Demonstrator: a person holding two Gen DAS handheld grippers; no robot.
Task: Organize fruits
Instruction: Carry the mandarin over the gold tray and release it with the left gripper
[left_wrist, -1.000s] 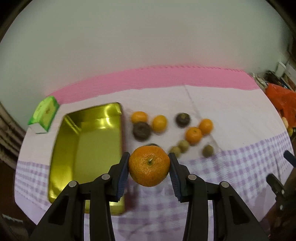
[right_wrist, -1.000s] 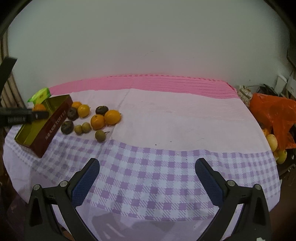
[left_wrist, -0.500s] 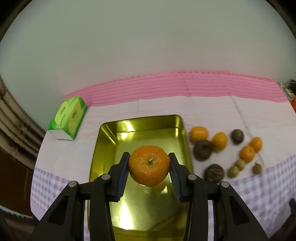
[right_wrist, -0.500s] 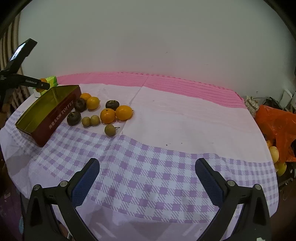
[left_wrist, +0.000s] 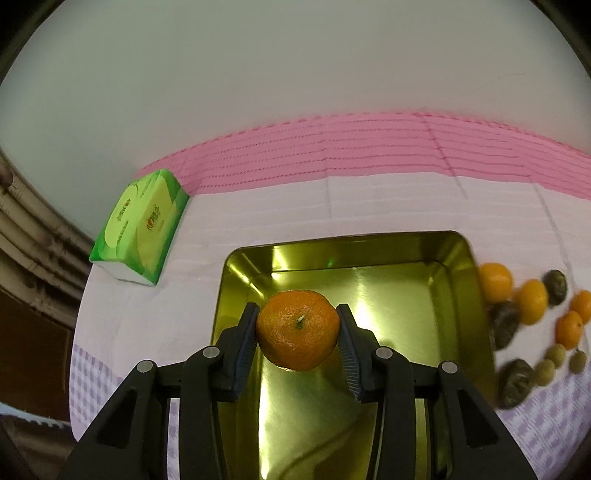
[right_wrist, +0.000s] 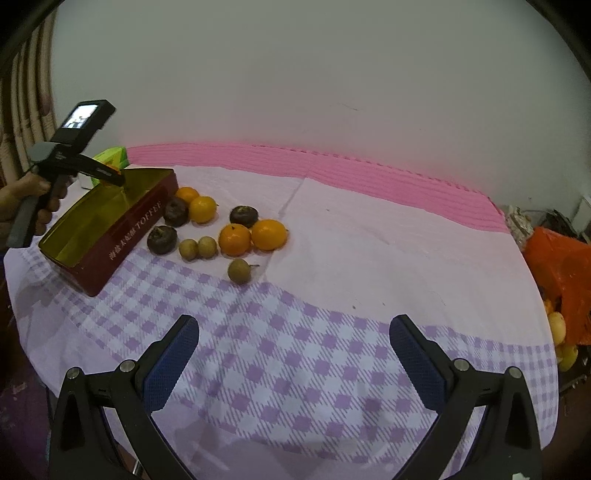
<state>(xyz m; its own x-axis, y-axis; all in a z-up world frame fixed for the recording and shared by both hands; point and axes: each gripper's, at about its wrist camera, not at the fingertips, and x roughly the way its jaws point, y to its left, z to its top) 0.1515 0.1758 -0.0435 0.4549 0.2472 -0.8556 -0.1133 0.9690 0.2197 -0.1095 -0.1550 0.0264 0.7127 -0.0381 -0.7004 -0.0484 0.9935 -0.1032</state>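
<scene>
My left gripper (left_wrist: 297, 328) is shut on an orange tangerine (left_wrist: 297, 329), stem facing the camera, held over the gold inside of a rectangular tin (left_wrist: 399, 291). In the right wrist view the same tin (right_wrist: 110, 229) shows dark red sides with "TOFFEE" lettering, and the left gripper (right_wrist: 110, 176) hangs above its far end, held by a person's hand (right_wrist: 22, 192). Beside the tin lie several loose fruits: oranges (right_wrist: 234, 239), dark round fruits (right_wrist: 162, 239) and small brownish ones (right_wrist: 240, 270). My right gripper (right_wrist: 293, 354) stands open and empty over the checked cloth.
A green tissue pack (left_wrist: 142, 225) lies on the tablecloth (right_wrist: 369, 258) behind the tin, near the wall. An orange plastic bag (right_wrist: 561, 266) with yellow fruit (right_wrist: 556, 325) sits past the table's right edge. A curtain (right_wrist: 26, 110) hangs at the left.
My left gripper carried the tangerine leftwards from beside the fruit pile to above the tin and sank lower. The right gripper stayed open, its view turning slightly.
</scene>
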